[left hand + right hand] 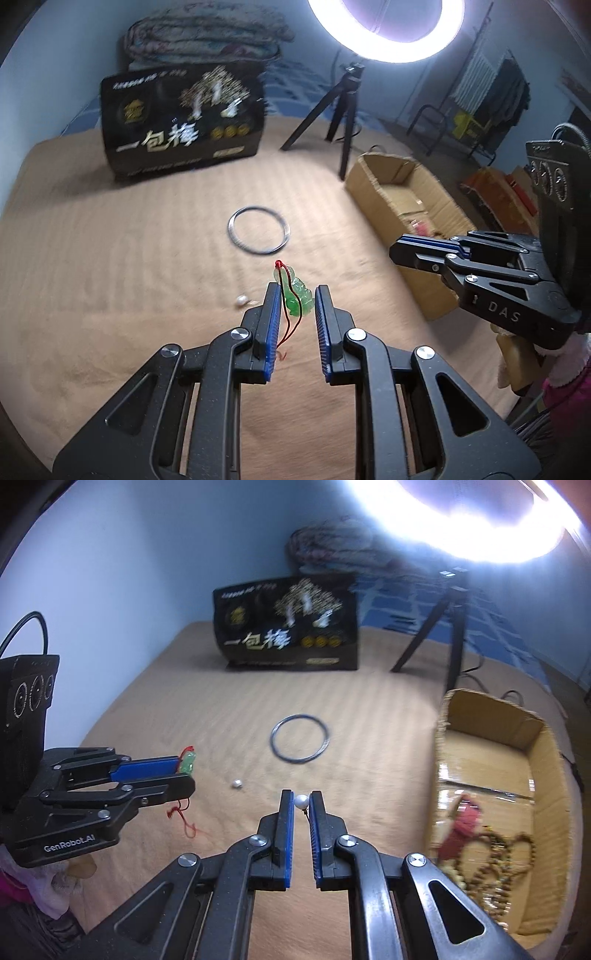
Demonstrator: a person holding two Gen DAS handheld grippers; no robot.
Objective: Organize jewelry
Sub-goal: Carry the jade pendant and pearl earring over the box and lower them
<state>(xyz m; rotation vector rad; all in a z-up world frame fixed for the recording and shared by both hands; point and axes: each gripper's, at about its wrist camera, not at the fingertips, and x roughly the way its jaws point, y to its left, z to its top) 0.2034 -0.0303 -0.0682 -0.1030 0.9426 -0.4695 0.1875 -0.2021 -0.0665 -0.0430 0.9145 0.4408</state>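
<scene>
Tan ribbed bedspread [207, 709] covers the bed under ring-light glare. Left gripper [294, 295] fingers hold a green carved jade pendant [298, 298] on red cord; right gripper [301, 800] fingers pinch a white pearl earring [301, 801]. Another small white pearl [236, 784] and a thin metal bangle [300, 743] lie on the bedspread, beside an open cardboard box [532, 734].

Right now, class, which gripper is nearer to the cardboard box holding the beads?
Right. The right gripper, shut on a white pearl, sits just left of the cardboard box. The left gripper, around the green pendant, is farther out over the tan surface.
</scene>
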